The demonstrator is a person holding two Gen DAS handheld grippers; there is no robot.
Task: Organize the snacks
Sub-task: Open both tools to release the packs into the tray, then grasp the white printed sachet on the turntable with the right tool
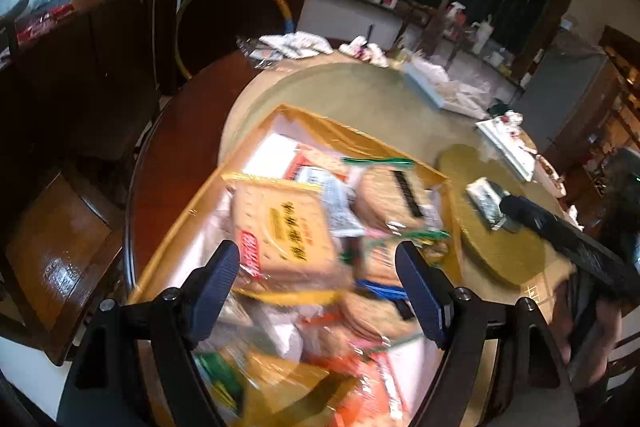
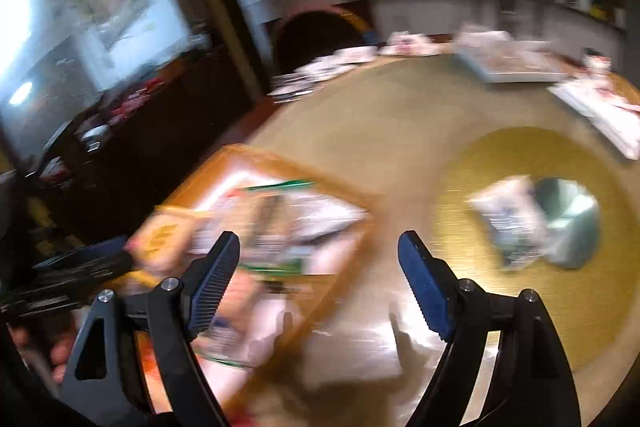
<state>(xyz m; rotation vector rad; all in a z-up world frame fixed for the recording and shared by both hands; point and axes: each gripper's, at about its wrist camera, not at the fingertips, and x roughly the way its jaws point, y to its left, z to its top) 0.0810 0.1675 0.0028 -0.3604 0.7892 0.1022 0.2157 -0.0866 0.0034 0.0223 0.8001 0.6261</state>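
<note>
A gold-rimmed box (image 1: 352, 133) full of snack packets sits on the round table. A square cracker packet (image 1: 280, 223) with yellow print lies on top, round biscuit packets (image 1: 390, 195) beside it. My left gripper (image 1: 318, 259) is open and empty, just above the box. My right gripper (image 2: 320, 251) is open and empty, over the table between the box (image 2: 280, 163) and a gold round mat (image 2: 520, 147). In the left wrist view the right gripper's fingers (image 1: 560, 231) reach over the mat (image 1: 504, 251), near a silver packet (image 1: 486, 201). Two packets (image 2: 516, 215) lie on the mat in the blurred right view.
White wrappers (image 1: 296, 45) and trays (image 1: 508, 143) lie along the table's far edge. A dark wooden chair (image 1: 60, 239) stands at the left. A cluttered counter (image 1: 400, 7) runs behind. The left gripper (image 2: 80, 259) shows at the right view's left edge.
</note>
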